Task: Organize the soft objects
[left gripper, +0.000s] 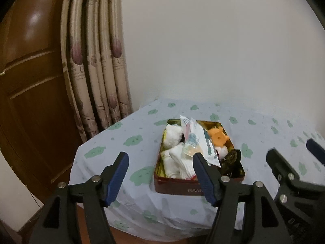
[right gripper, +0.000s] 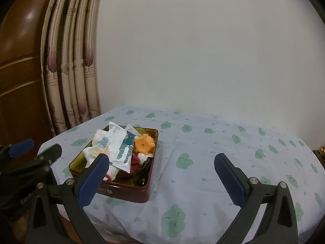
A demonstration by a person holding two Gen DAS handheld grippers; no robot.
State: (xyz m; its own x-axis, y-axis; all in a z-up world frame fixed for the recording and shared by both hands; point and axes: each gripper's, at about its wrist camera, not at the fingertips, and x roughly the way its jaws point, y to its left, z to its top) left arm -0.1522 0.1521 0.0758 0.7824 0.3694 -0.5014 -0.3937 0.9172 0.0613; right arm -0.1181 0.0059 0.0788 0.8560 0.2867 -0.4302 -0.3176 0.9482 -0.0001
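Your table (right gripper: pixel 213 142) wears a soft cloud-print cloth. On it sits the rectangular red tin (right gripper: pixel 130 193), packed with crinkly white packets (right gripper: pixel 119 148), fluffy cloths and an orange plastic toy (right gripper: pixel 144 143). Both your left hand-held gripper (left gripper: pixel 160 177) and right hand-held gripper (right gripper: pixel 160 179) gape wide, empty.

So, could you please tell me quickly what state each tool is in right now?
Left tool: open, holding nothing.
Right tool: open, holding nothing.

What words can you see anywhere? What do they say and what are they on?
"BAM": pale letters on the front wall of the red tin; the rest is hidden behind a finger of the left gripper.
Print on the white packets in the tin: too blurred to read.
Small print on the curtain: too small to read.
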